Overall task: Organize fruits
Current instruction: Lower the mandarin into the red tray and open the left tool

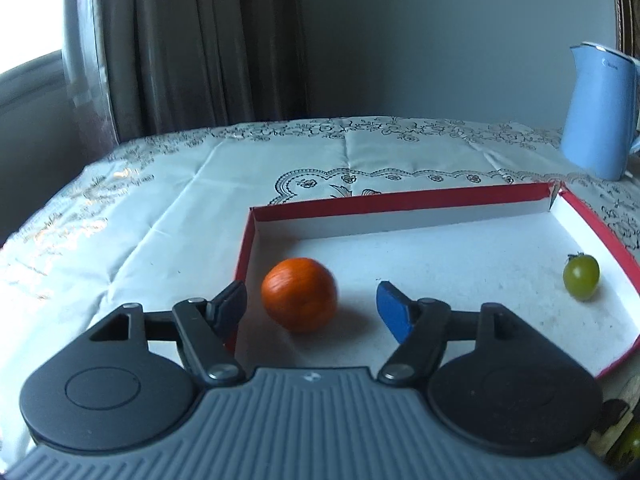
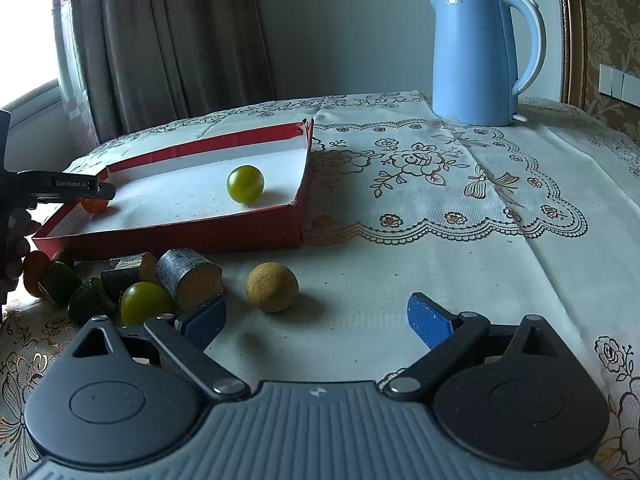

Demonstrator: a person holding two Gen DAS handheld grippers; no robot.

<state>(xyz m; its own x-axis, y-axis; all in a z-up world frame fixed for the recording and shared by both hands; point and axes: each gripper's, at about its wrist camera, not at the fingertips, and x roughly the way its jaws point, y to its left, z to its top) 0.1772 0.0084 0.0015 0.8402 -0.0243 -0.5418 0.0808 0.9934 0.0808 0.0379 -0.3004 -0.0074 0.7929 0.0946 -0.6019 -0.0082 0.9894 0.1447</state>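
Note:
A shallow red tray (image 1: 400, 200) with a white floor lies on the tablecloth. Inside it, a small orange fruit (image 1: 299, 294) rests near the left wall, between the fingers of my left gripper (image 1: 311, 292); the jaws stand open and clear of it. A green tomato (image 1: 581, 275) sits at the tray's right side. In the right wrist view the tray (image 2: 200, 236), tomato (image 2: 245, 184) and orange fruit (image 2: 94, 205) appear again, the fruit half hidden by the left gripper (image 2: 106, 194). My right gripper (image 2: 316, 306) is open and empty, just behind a round brown fruit (image 2: 272, 287).
Loose fruit lies before the tray: a green tomato (image 2: 146, 308), cut cane pieces (image 2: 188, 278), dark green chunks (image 2: 60, 284), an orange one (image 2: 35, 270). A blue kettle (image 2: 476, 56) stands at the back. A hand (image 2: 16, 240) shows at the left edge.

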